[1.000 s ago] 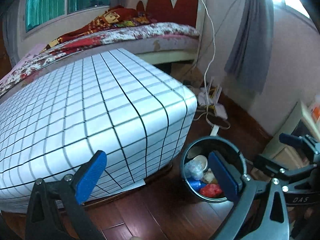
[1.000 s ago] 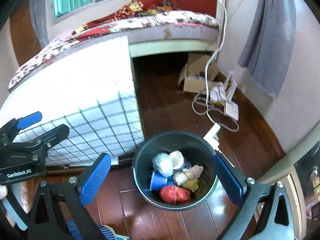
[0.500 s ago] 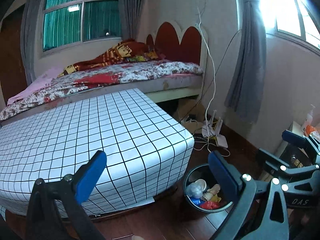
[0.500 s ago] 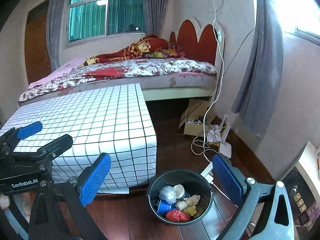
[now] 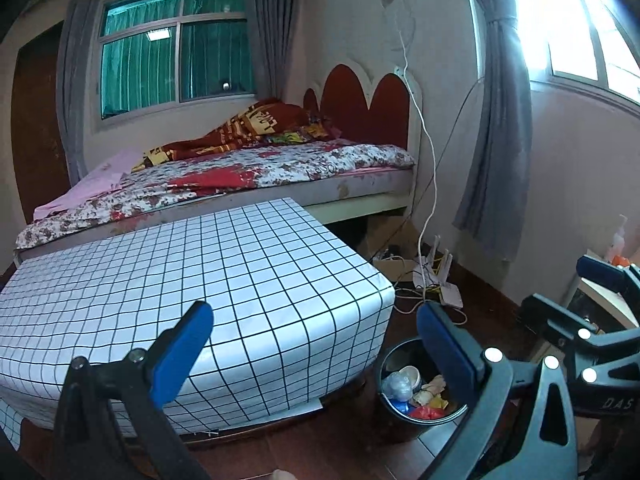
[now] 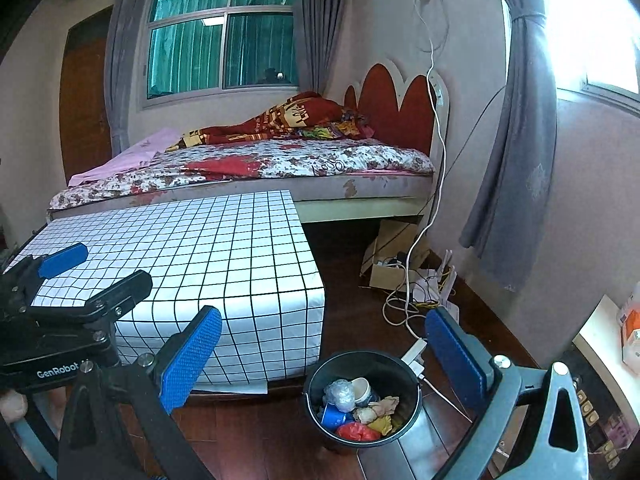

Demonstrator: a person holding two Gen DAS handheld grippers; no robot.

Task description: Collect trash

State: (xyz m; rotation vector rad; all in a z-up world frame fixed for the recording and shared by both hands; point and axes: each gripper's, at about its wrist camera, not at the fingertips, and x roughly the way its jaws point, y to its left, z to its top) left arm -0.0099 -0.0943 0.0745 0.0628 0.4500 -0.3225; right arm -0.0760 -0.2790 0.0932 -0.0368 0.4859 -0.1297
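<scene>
Below right tongs [image 6: 320, 360]: black bin [image 6: 362, 396] holding crumpled trash [image 6: 360, 412], cups, red bag. Left tongs [image 5: 316, 350] and right tongs spread wide, empty, above table [image 5: 200, 280].

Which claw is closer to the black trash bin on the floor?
The right claw, as best I can tell. The trash bin sits just below, between its fingers. The left claw hangs beside it, over the checkered table's corner.

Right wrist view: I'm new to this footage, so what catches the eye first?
The black bin on the wood floor, holding crumpled trash, sits beside a white grid-patterned table. Behind stands a bed with a red headboard. Both grippers are open and empty.
</scene>
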